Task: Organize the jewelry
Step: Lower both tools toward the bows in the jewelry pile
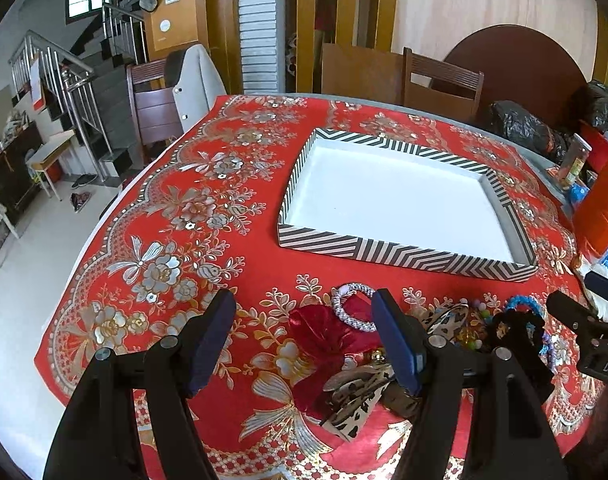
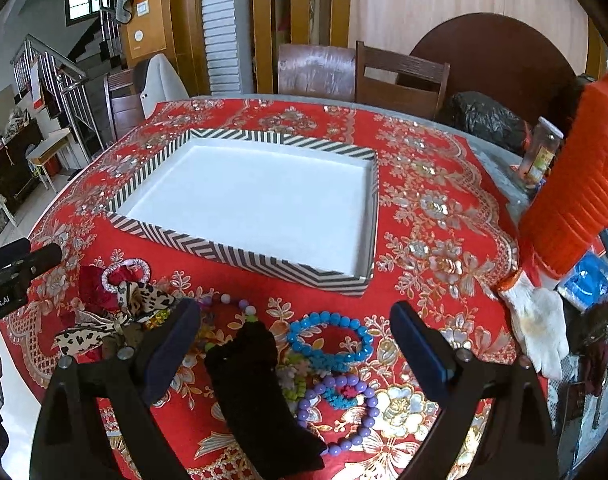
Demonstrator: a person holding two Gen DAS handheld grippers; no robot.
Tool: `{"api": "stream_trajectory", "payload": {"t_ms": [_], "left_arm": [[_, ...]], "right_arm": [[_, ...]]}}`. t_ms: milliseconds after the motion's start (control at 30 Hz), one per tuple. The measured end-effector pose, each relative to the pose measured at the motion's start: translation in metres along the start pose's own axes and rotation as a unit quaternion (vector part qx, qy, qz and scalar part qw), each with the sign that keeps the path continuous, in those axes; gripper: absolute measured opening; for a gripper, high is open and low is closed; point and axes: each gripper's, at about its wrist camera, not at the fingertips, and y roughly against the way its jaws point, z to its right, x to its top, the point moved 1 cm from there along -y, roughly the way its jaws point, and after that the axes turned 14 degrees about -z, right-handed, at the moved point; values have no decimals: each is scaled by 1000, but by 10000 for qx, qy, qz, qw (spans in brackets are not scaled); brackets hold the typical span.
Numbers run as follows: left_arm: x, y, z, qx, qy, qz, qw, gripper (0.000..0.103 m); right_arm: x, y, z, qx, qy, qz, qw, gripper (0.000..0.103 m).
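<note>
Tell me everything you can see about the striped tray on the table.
The shallow rectangular tray with black-and-white chevron-striped walls looks like a cardboard box lid. Its inside is plain white and holds nothing. It sits flat on the red floral tablecloth, beyond the jewelry and hair accessories, which lie in front of its near wall without touching it. Neither gripper touches it. In the left wrist view it appears slightly right of centre.

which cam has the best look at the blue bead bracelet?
Right wrist: the blue bead bracelet lies whole and unobstructed on the red tablecloth, between the open right tongs. Left wrist catches only a blue arc at the far right, mostly hidden behind dark items.
</note>
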Motion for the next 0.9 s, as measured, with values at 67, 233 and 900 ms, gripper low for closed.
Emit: {"api": "stream_trajectory", "payload": {"t_ms": [67, 233, 900], "left_arm": [[0, 1, -1, -31, 19, -4, 10000, 68], [-1, 1, -2, -81, 39, -28, 10000, 68], [-6, 2, -3, -22, 8, -89, 10000, 68]], "right_arm": [[0, 0, 0, -10, 6, 0, 10000, 97], [0, 0, -2, -73, 86, 16, 9999, 97], [-2, 4, -4, -44, 82, 9, 10000, 97]]}}
